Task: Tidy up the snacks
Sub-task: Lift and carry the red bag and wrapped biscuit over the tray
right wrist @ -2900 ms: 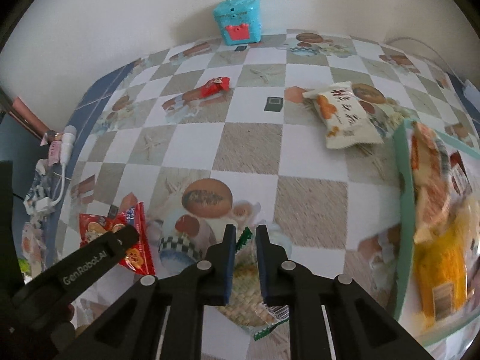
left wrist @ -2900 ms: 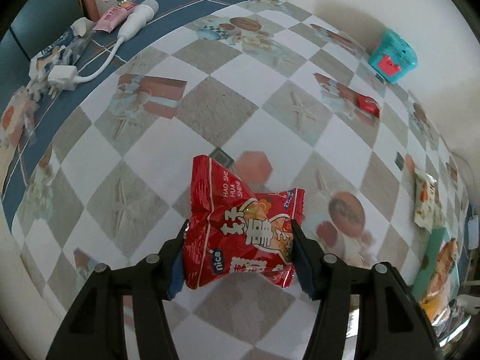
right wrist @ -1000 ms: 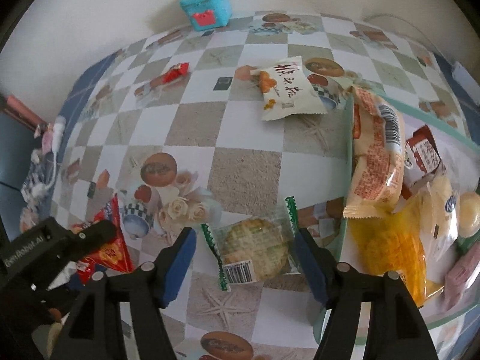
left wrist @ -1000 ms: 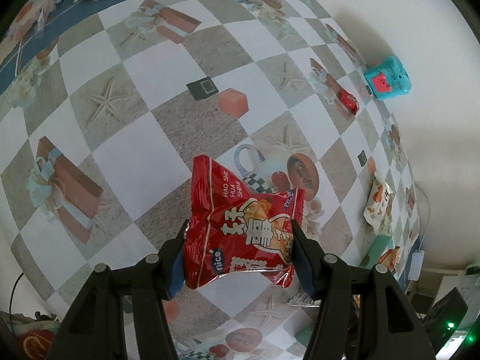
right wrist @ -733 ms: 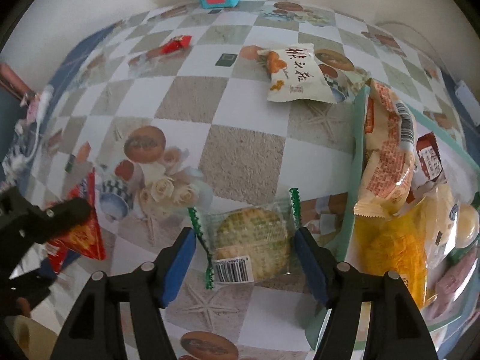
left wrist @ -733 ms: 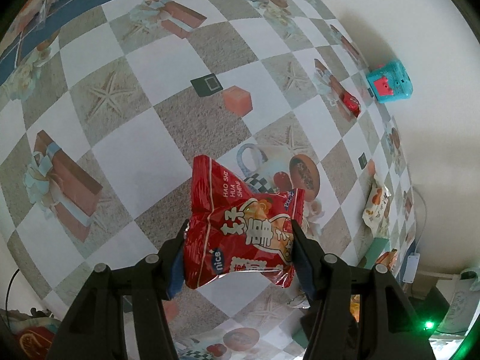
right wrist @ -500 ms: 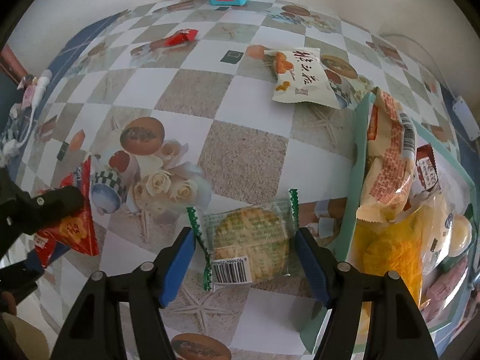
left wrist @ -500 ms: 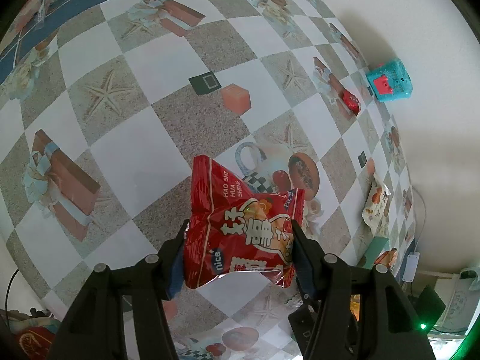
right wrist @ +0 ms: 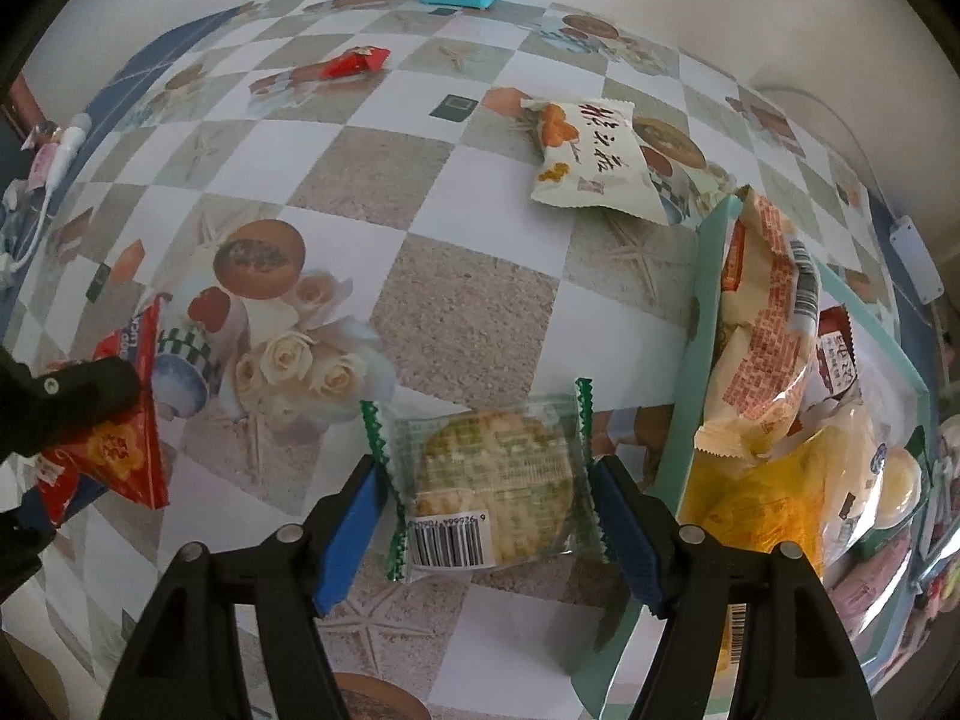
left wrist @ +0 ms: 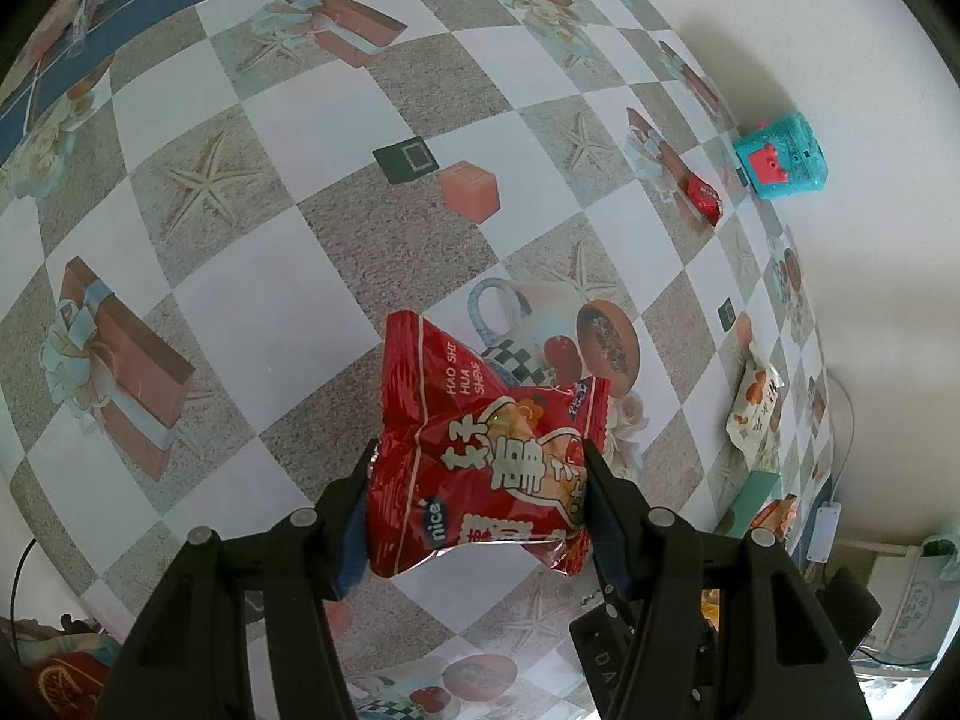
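Snacks are being moved to the tray [right wrist: 690, 396]. Left gripper [left wrist: 477, 471] clamps the red packet [left wrist: 480, 450]. Right gripper [right wrist: 486, 498], jaws just widened, straddles the cookie pack [right wrist: 492, 480] ungripped; close next.

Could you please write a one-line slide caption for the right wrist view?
Right gripper open around a clear-wrapped round green biscuit on the checked tablecloth, beside the teal snack tray.

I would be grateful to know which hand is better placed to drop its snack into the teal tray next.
Left. The left tool is shut on the red packet, lifted. The right tool only straddles the biscuit packet beside the teal tray, jaws just opening.
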The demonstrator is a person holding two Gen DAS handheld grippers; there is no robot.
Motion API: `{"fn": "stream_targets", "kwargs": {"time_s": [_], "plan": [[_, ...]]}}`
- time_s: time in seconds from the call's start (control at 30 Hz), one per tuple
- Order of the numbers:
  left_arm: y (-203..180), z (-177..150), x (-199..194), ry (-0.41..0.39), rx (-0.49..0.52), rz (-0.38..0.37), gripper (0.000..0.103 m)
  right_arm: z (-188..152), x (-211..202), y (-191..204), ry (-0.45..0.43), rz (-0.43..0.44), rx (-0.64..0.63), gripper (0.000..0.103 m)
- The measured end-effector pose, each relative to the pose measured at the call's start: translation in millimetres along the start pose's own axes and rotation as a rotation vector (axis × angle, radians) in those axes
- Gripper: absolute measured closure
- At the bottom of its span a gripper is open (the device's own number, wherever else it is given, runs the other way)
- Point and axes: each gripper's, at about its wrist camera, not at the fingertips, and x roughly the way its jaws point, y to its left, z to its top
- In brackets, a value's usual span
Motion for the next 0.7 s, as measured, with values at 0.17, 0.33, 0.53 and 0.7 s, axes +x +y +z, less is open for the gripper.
{"fn": "stream_targets", "kwargs": {"time_s": [0.17,0.33,0.53,0.7], "plan": [[-0.1,-0.1,1.5,0.005,0.002,-0.001,0.041,3.2,1.2,-9.5,0.002,0.019,0.023,0.029],[-0.1,0.6,2.4,0.008,0.000,-0.001,0.041,6.3,1.4,-24.7,-0.001,0.043,0.077,0.038],[-0.2,0.7,2.9,0.010,0.001,-0.001,0.041,11.9,-3.1,-43.0,-0.018,0.077,0.138,0.048],[-0.6,0.5,3.4,0.008,0.003,-0.001,0.041,14.8,-13.0,-57.5,-0.036,0.116,0.183,0.049]]}}
